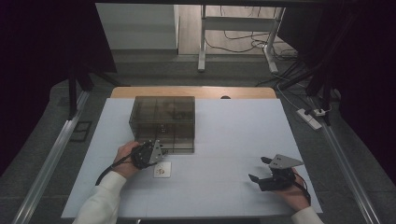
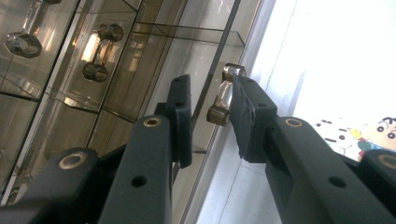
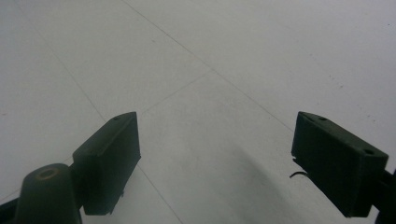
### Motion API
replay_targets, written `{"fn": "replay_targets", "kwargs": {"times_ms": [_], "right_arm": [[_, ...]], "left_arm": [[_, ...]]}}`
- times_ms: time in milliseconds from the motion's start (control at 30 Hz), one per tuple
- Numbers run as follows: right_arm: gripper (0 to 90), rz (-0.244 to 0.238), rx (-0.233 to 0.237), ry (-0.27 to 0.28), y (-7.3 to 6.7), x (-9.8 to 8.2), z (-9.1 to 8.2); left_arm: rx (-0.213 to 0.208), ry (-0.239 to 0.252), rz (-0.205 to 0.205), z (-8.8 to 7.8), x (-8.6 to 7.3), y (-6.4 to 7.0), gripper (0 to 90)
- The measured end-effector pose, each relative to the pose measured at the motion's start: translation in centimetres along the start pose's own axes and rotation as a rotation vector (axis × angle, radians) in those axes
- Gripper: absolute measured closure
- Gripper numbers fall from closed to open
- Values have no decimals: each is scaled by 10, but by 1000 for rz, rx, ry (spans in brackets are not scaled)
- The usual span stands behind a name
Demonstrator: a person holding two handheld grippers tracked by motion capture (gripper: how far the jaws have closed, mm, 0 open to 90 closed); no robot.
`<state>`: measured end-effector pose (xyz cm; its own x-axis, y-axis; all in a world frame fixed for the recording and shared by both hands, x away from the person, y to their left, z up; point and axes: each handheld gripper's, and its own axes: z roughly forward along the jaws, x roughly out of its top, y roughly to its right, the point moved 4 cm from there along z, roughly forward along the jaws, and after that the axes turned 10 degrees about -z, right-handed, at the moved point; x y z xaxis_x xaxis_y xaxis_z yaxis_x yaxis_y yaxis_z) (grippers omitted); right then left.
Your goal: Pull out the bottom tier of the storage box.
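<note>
Nearest the camera, the left claw (image 2: pixel 208 116) has its jaws partly open around a small clear drawer handle (image 2: pixel 224 95), which touches the right-hand jaw, at the lower front of a smoky acrylic drawer box (image 1: pixel 162 123). A cartoon card (image 1: pixel 162 170) lies at its 6 o'clock. The right claw (image 1: pixel 260 169), wide open and empty, hovers over the white counter (image 1: pixel 233 135) at 4 o'clock.
</note>
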<state>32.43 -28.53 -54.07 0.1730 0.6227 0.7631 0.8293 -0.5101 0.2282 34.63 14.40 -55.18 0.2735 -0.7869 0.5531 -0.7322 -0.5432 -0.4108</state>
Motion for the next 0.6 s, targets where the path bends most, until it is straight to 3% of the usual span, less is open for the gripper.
{"fn": "replay_targets", "kwargs": {"times_ms": [267, 500, 600], "right_arm": [[150, 1, 1, 1, 0, 0, 0], [150, -2, 2, -4, 0, 0, 2], [150, 1, 1, -5, 0, 0, 2]], "left_arm": [[-24, 8, -17, 2, -2, -2, 677], [-109, -3, -59, 11, -4, -8, 615], [-116, -4, -64, 11, -5, -9, 608]]}}
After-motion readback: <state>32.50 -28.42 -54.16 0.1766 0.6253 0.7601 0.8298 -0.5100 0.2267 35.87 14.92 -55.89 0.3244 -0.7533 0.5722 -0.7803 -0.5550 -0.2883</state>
